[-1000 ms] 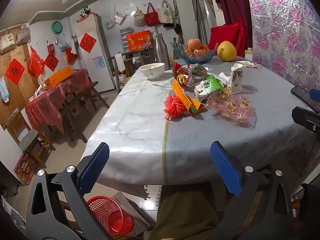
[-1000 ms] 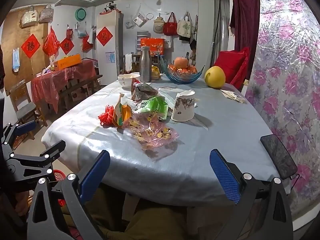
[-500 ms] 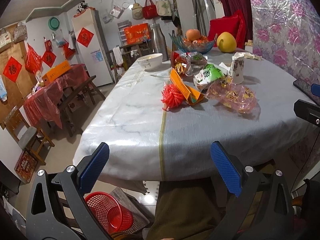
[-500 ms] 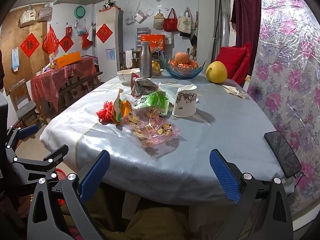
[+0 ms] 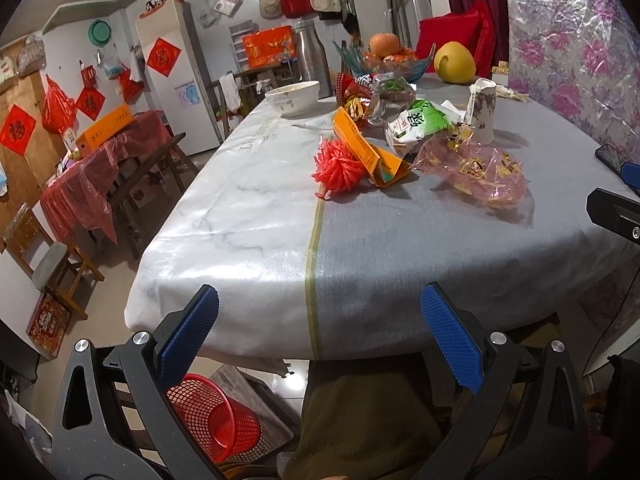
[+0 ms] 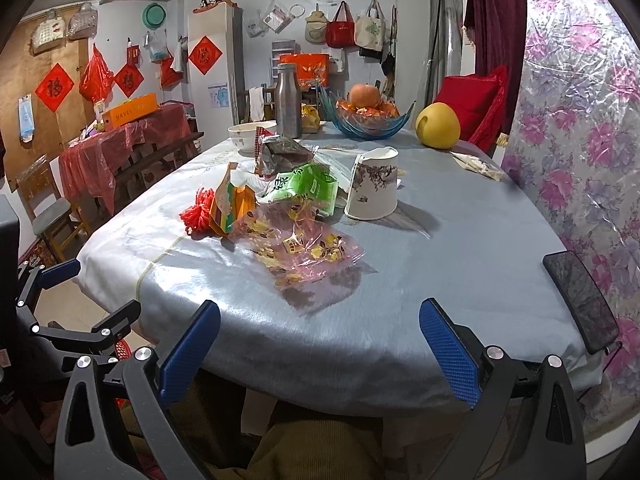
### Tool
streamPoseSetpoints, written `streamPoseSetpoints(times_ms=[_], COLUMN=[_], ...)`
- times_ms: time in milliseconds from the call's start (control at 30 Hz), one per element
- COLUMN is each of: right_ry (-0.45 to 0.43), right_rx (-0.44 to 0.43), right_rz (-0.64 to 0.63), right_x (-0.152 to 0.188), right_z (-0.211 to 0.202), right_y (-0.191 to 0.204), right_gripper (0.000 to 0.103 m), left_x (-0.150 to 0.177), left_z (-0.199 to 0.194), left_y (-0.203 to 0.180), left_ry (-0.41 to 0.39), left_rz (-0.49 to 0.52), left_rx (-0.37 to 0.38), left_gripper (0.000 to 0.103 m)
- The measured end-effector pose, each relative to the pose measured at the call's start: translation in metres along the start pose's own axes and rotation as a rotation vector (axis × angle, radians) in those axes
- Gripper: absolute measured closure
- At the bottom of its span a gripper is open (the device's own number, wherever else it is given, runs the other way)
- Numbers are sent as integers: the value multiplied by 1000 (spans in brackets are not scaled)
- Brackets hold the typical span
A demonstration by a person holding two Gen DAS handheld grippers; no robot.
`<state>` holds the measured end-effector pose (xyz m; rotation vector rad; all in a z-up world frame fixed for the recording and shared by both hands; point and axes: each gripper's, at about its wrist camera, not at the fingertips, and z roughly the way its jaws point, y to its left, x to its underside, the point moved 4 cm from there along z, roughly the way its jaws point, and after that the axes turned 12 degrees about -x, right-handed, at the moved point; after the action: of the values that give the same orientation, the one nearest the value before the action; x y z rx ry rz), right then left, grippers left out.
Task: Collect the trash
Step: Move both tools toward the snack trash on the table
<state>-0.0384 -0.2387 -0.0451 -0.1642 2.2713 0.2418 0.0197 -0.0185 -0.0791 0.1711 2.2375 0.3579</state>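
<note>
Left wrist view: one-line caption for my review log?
Open left gripper short of the table; wrappers piled mid-table, red basket on the floor below.

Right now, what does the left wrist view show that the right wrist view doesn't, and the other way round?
Only the left wrist view shows the whole red mesh wastebasket lying on the floor beside the table. Only the right wrist view shows the whole dark phone at the table's edge. Both share the pink candy bag, orange carton, red tassel, green snack bag and paper cup. Both tongs are open and empty.
</note>
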Motion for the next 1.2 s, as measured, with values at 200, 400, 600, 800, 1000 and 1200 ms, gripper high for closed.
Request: streamPoseSetpoints(times_ms=[200, 400, 600, 800, 1000, 1200], right_ry=[-3, -7, -4, -5, -18, -13], right_rx=[-9, -9, -7, -23, -57, -44], right_rz=[1, -5, -13, -7, 31, 14], right_x=[-4, -8, -9, -12, -13, -13], right_z=[7, 12, 14, 17, 18, 18], right_y=[-3, -5, -6, -5, -3, -3], right_gripper=[6, 6, 6, 6, 6, 6], left_x=[-1, -3, -5, -5, -5, -4], left_z=[6, 12, 14, 16, 18, 18], left_y=[0, 0, -2, -3, -3, -3], left_ry=[11, 27, 32, 33, 35, 35], left_rz=[-3, -5, -4, -7, -8, -9], left_rx=[-5, -8, -8, -10, -10, -11], left_gripper=[6, 6, 6, 6, 6, 6])
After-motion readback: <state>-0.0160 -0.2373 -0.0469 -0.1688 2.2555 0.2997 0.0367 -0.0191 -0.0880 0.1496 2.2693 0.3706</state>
